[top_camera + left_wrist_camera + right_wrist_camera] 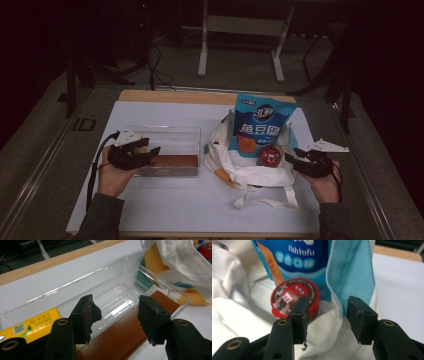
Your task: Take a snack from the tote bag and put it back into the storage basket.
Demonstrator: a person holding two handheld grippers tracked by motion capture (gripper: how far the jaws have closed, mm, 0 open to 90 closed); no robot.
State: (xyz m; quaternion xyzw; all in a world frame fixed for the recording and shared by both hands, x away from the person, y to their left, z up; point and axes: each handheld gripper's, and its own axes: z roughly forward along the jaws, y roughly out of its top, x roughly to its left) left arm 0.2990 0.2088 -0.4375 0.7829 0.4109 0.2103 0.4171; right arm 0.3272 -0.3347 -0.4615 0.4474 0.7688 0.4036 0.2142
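My left gripper (150,150) sits at the near left corner of the clear plastic bin (172,132), held in my left hand (114,176); its jaws are spread apart with nothing between them, as the left gripper view (116,315) confirms. Inside the bin, a brown flat bar (120,333) lies along the near wall, and a yellow labelled packet (35,323) lies at the bin's left end in that view. The bin stands on the white table mat (165,200), which covers a wooden tabletop (175,96). To the right of the bin lies a white cloth tote bag (250,175) with orange and teal patches; its straps trail toward the near edge of the mat. A blue fish tofu snack pouch (264,125) stands upright in the bag's opening, and a red round-lidded M&M's tub (270,156) rests just in front of the pouch. My right gripper (291,156), held in my right hand (324,184), points at the bag's right side, close beside the tub. In the right gripper view (328,315) its jaws are spread, empty, with the white bag fabric and a teal fabric panel (352,272) directly ahead and the tub (295,297) behind the left jaw.
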